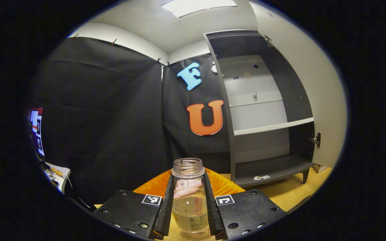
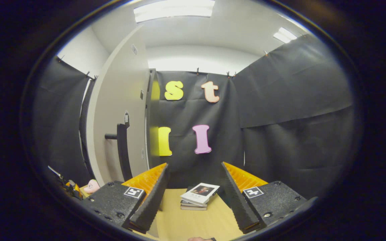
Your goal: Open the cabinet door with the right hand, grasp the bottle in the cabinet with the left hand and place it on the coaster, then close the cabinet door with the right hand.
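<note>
The bottle (image 1: 188,194), a clear uncapped jar-like bottle holding some yellowish liquid, stands upright between the fingers of the left gripper (image 1: 189,214), which press against its two sides and clamp it. Its base sits over a round coaster (image 1: 194,235) on the wooden table (image 1: 290,197); whether it is touching the coaster or just above it cannot be told from the left gripper view. To the right of the bottle the cabinet (image 1: 266,127) stands open, its shelves bare.

In the right gripper view, the cabinet door (image 2: 117,130) is swung wide at the left, its dark bar handle (image 2: 122,147) facing this way. The right gripper (image 2: 193,197) has its fingers spread apart with nothing between them, well away from the handle. A stack of books (image 2: 198,197) lies on the table ahead of it.

The risks, as I judge them: with no cap, any tilt as the fingers let go could spill the liquid. If the bottle is off-centre on the coaster, release could leave it rocking on the rim. When the right gripper goes for the door, a hard swing could shake the table, or the gripper could miss the narrow handle.
</note>
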